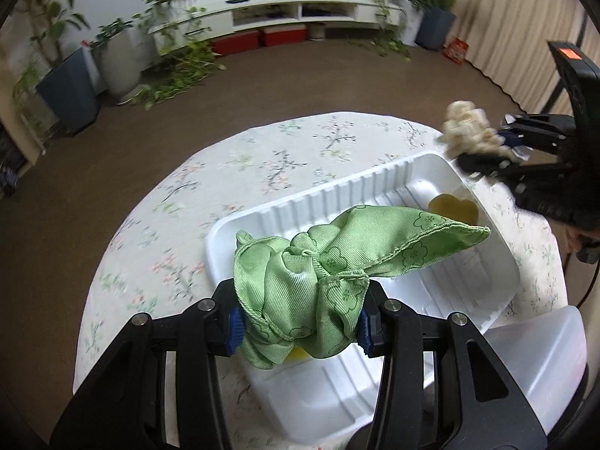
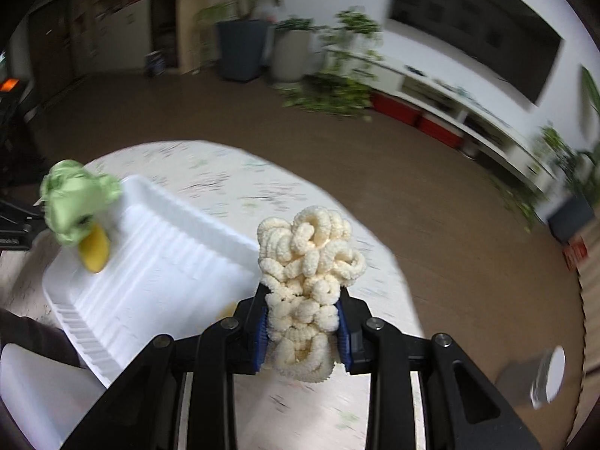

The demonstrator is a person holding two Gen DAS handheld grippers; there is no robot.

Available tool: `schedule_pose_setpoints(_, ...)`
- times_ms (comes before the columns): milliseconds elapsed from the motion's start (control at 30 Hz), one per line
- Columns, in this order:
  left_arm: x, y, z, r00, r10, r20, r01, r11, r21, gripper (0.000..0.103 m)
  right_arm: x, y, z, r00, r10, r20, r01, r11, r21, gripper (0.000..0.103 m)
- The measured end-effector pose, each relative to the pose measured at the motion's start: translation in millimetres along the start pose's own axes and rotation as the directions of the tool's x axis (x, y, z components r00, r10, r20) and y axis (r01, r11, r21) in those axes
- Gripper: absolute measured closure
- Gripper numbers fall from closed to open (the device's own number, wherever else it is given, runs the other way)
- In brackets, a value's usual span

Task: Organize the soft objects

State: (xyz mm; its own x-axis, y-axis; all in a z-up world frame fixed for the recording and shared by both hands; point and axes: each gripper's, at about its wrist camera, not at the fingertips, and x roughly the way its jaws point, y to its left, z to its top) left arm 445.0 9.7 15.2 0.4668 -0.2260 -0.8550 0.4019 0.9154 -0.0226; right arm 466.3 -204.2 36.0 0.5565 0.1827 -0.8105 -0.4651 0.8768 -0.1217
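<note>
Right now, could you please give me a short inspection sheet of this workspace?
Surface: round table under a floral tablecloth.
Job's things: green cloth held over the white tray; cream fuzzy cloth held beside the tray; yellow sponge lying in the tray.
Clutter: translucent lid at the tray's near corner.
Grippers: left gripper shut on the green cloth; right gripper shut on the cream fuzzy cloth.
Cables: one dark cable hanging under the right gripper.
Surroundings: potted plants, low white shelf, brown floor.
</note>
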Motion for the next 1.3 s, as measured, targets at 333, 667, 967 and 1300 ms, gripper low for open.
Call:
schedule_pose_setpoints(333, 31, -22, 1, 0.999, 0.002, -0.051, 0.000, 0.999, 0.051, 0.060, 36, 53, -6, 0.988, 0.116, -0.099, -0.130, 0.979, -0.156, 0.071)
schedule_pose_setpoints(667, 39, -27, 2, 0.997, 0.022, -0.068, -0.018, 0.998, 0.056, 0.054, 53, 77, -20, 0.974, 0.143, -0.175, -0.181, 0.956, -0.230, 0.068)
schedule_pose_setpoints(967, 44, -29, -1, 0.997, 0.027, -0.070, -0.023, 0.998, 0.055, 0.036, 53, 77, -20, 0.977, 0.143, -0.157, -0.176, 0.959, -0.222, 0.063)
schedule_pose_setpoints(1300, 35, -23, -1, 0.999, 0.016, -0.043, -0.015, 1.000, 0.017, 0.015, 45, 82, -26, 0.984, 0.125, -0.129, -0.150, 0.965, -0.214, 0.031)
